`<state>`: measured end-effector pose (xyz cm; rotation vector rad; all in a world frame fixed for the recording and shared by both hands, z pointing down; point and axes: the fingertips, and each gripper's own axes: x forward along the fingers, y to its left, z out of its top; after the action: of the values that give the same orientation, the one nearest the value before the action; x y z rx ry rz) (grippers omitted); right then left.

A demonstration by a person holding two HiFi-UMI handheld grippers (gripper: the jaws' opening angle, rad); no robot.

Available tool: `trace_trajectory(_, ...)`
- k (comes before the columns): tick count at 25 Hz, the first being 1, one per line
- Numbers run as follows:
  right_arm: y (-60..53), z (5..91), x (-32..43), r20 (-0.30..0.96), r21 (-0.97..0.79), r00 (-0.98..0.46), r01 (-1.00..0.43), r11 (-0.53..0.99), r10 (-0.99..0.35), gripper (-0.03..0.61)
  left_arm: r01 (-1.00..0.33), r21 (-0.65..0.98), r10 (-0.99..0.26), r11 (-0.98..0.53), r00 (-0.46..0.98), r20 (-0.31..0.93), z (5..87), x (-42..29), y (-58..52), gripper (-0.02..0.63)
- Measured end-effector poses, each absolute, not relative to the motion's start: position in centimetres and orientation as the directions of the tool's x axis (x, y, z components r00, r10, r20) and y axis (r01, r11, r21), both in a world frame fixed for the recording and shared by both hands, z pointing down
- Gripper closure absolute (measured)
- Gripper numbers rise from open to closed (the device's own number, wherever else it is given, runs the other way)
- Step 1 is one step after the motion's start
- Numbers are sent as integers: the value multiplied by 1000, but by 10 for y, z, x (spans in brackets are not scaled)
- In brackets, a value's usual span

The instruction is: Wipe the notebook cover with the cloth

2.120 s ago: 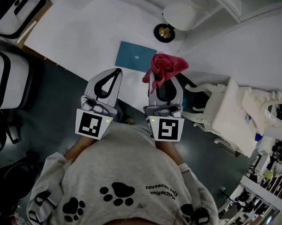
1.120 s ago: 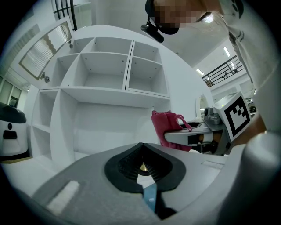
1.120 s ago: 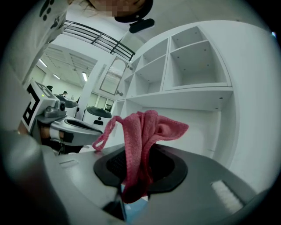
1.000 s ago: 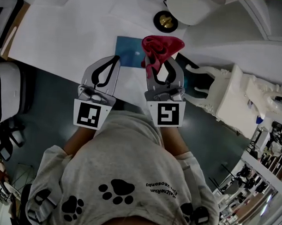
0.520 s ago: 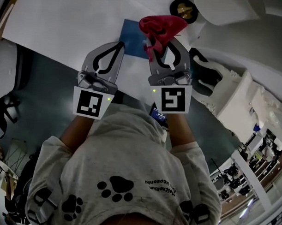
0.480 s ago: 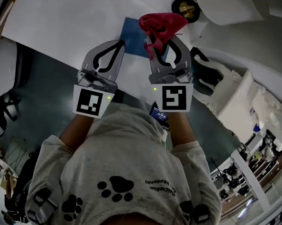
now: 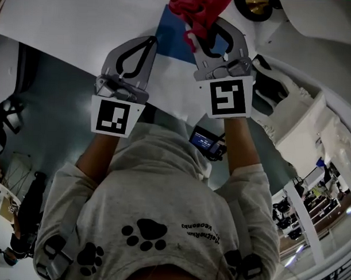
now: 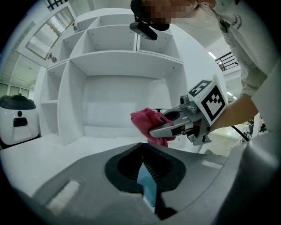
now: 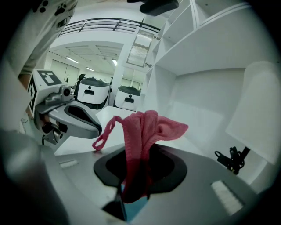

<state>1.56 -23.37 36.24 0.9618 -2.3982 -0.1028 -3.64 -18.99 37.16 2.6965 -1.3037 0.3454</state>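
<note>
Two tools to manage: right tool [image 7: 203,29] pinched tight on the pink cloth [image 9: 142,132], left tool [image 7: 149,42] closed on nothing. Blue notebook [image 7: 173,36] flat on the white tabletop [image 7: 82,18], beneath the right tool. Probably best to lower until the dangling cloth spreads on the cover, then sweep edge to edge with light pressure. Worth steadying a notebook corner with the left tool against sliding.

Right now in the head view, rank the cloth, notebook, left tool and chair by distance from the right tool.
1. Cloth, gripped in the right tool.
2. Notebook, on the table just to its left.
3. Left tool, farther left.
4. Chair, off to the right.
</note>
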Motion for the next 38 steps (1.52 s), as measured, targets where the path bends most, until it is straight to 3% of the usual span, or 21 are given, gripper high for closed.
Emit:
trace_trajectory(6,-243,401,5,564,271,-620,-485,832,-545,482,-798,17,-760,-603,581,293,393,-43,-199,615)
trace_trajectory(10,-242,441,10,701,245,-566,-380,892,-434,483,-802,14,-758,-597,570,317,407,-40,-205,615)
trace_trajectory(19,-232,475,-4,831,134,-497,-256,957,-249,485,-783,23,-716,-621,579,389,429,-35,-198,615)
trace_trajectory(38,-233,492,-21,933,32,-349,-172,985,-92,491,-750,114,-545,-651,566,618,481,-35,-163,615)
